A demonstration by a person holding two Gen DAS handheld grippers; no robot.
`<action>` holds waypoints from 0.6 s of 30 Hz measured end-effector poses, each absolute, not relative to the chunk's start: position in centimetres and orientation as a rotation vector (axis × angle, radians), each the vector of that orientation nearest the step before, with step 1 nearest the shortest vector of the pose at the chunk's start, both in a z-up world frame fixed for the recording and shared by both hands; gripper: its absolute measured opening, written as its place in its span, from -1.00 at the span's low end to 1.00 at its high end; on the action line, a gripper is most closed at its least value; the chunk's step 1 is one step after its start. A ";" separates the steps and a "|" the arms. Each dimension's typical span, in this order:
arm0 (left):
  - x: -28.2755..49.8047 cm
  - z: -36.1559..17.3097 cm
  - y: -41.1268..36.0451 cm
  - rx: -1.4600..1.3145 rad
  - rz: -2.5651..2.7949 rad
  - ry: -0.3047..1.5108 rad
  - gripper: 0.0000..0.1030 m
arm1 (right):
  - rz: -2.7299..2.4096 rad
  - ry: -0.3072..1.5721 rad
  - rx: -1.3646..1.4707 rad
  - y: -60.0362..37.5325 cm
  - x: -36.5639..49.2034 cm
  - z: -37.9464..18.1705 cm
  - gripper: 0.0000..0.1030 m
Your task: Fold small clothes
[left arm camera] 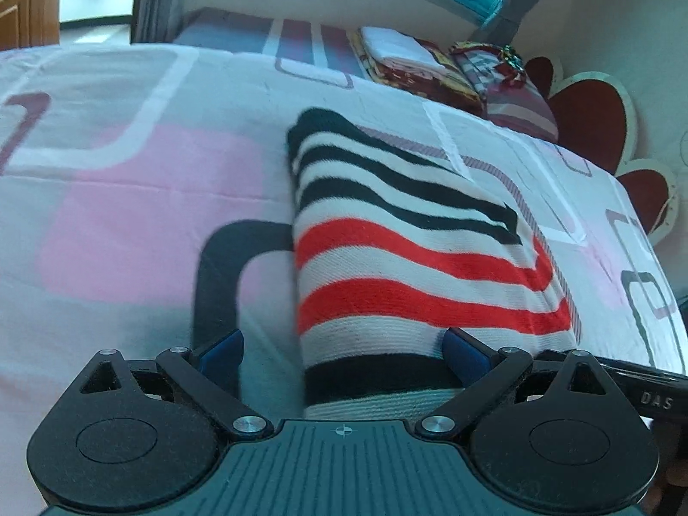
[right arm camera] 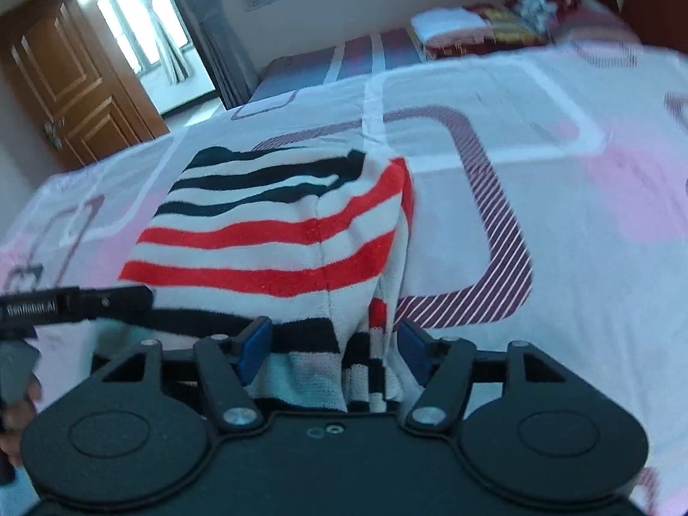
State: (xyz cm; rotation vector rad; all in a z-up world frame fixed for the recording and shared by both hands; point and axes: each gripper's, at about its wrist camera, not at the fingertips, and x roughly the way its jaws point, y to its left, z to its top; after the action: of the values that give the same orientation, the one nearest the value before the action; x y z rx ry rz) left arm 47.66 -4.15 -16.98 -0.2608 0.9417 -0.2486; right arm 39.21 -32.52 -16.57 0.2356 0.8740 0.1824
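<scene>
A small striped garment (left arm camera: 400, 241), white with black and red bands, lies folded on the bed; it also shows in the right wrist view (right arm camera: 275, 232). My left gripper (left arm camera: 344, 350) is open, its blue pads (left arm camera: 221, 350) wide apart, with the garment's near edge lying between them. My right gripper (right arm camera: 333, 344) is open around the garment's bunched near right corner; its blue pads (right arm camera: 253, 342) stand either side of the cloth. The left gripper's body (right arm camera: 77, 301) shows at the left of the right wrist view.
The bed sheet (left arm camera: 129, 198) is pink, white and grey with rounded squares. Folded blankets and towels (left arm camera: 413, 60) are stacked at the far end by a red-and-white headboard (left arm camera: 593, 116). A wooden door (right arm camera: 73, 86) and windows are beyond the bed.
</scene>
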 end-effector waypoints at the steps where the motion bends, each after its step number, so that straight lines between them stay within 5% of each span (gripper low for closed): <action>1: 47.8 -17.3 -4.4 -0.263 -0.259 0.946 0.91 | 0.189 0.878 0.262 -32.8 39.4 -16.9 0.22; 13: 48.8 -18.2 -7.3 -0.272 -0.297 0.957 0.81 | 0.270 0.863 0.446 -34.5 40.8 -19.0 0.29; 18: 48.5 -17.7 -7.1 -0.280 -0.294 0.954 0.59 | 0.279 0.857 0.480 -34.6 40.7 -18.9 -0.16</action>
State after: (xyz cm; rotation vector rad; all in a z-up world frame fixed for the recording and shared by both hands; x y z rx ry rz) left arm 48.53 -7.13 -17.75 -0.2800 0.9544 -0.2942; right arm 40.65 -34.64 -18.94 0.4804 0.8574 0.2795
